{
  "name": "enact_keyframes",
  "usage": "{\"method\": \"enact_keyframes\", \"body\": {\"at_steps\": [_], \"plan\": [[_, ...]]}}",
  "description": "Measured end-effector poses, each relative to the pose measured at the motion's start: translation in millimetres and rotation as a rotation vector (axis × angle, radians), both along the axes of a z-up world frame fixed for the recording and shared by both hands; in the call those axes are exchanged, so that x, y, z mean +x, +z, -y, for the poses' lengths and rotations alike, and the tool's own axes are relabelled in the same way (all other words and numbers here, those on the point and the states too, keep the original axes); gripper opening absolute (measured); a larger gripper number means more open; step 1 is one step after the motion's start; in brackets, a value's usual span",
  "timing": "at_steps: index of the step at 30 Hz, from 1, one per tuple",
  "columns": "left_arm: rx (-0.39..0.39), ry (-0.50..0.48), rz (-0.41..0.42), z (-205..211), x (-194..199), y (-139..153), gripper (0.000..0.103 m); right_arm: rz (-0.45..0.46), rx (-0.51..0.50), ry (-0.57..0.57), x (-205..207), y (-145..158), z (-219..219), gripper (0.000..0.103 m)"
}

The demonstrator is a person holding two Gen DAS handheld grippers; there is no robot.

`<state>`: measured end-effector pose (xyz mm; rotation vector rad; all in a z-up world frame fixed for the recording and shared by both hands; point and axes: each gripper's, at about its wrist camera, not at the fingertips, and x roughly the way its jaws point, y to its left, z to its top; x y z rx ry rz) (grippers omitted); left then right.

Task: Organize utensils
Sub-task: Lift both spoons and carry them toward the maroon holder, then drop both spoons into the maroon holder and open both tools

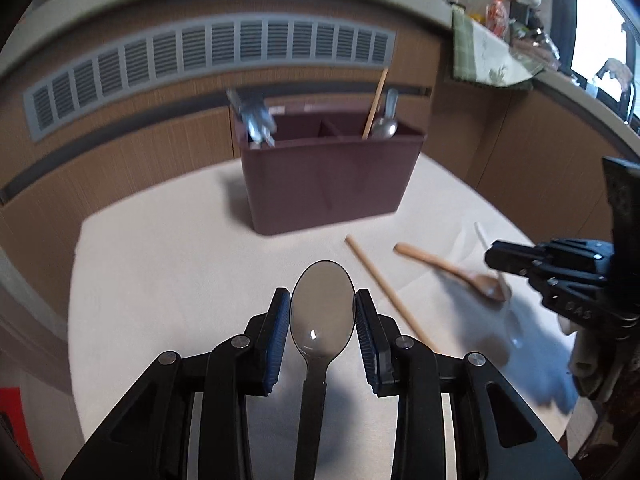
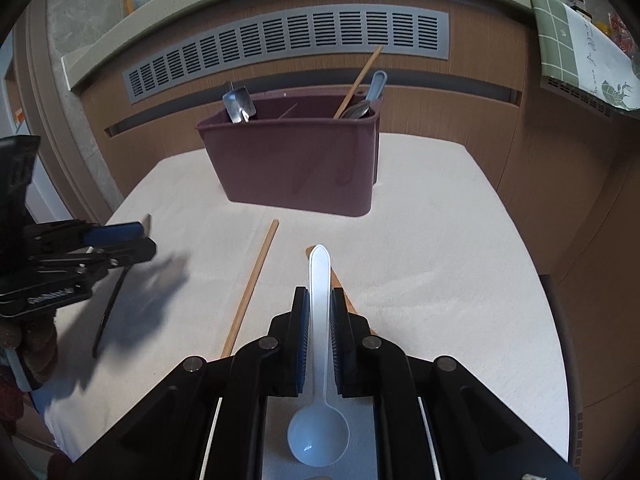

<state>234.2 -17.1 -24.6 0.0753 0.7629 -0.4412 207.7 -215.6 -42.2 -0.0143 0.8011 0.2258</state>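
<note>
Left wrist view: left tongs (image 1: 322, 314) clamped on the bowl of a dark spoon (image 1: 322, 312), bowl forward, handle running back between the fingers. Both sit above the worktop (image 1: 160, 272). Maroon caddy (image 1: 328, 176) stands at the far side of the worktop; metal utensils (image 1: 256, 120) lean out of its left compartment, a chopstick and a metal spoon (image 1: 386, 126) out of its right. A loose chopstick (image 1: 390, 292) lies on the worktop to the right of the tongs, a wooden spoon (image 1: 460, 276) further right. Right tongs (image 1: 504, 258) visible at the right edge, near the wooden spoon's bowl.

Right wrist view: right tongs (image 2: 320, 308) closed on the handle of a white plastic spoon (image 2: 319, 360), bowl toward the camera, handle tip pointing at the caddy (image 2: 296, 168). Loose chopstick (image 2: 252, 288) lies on the worktop (image 2: 440, 260) left of the tongs. Left tongs (image 2: 136, 240) at the left edge, side on, dark handle trailing below them
</note>
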Motion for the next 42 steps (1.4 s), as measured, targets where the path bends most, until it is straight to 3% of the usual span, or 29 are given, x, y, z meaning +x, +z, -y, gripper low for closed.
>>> {"method": "enact_keyframes", "body": {"at_steps": [8,13,16,18,22,24,27,34,42], "plan": [[-0.038,0.004,0.105,-1,-11,34,0.034,0.039,0.006,-0.006,0,11,0,0.010],[-0.120,0.036,0.181,-4,-3,70,0.034,0.074,0.029,-0.015,4,24,2,0.010],[-0.225,0.061,0.323,-8,3,126,0.034,0.166,0.055,-0.008,12,64,4,0.010],[-0.354,0.097,0.437,-16,11,167,0.034,0.315,0.065,-0.015,17,117,7,0.010],[-0.542,0.168,0.539,-27,43,200,0.034,0.570,0.132,-0.036,28,200,12,0.010],[-0.554,0.201,0.558,-26,62,198,0.034,0.632,0.168,-0.048,42,220,12,0.010],[-0.525,0.229,0.544,-18,88,180,0.034,0.641,0.198,-0.047,68,215,8,0.010],[-0.531,0.266,0.435,-18,137,126,0.034,0.550,0.183,-0.091,123,147,4,0.010],[-0.561,0.279,0.331,-12,176,75,0.036,0.490,0.136,-0.123,162,101,-6,0.010]]}}
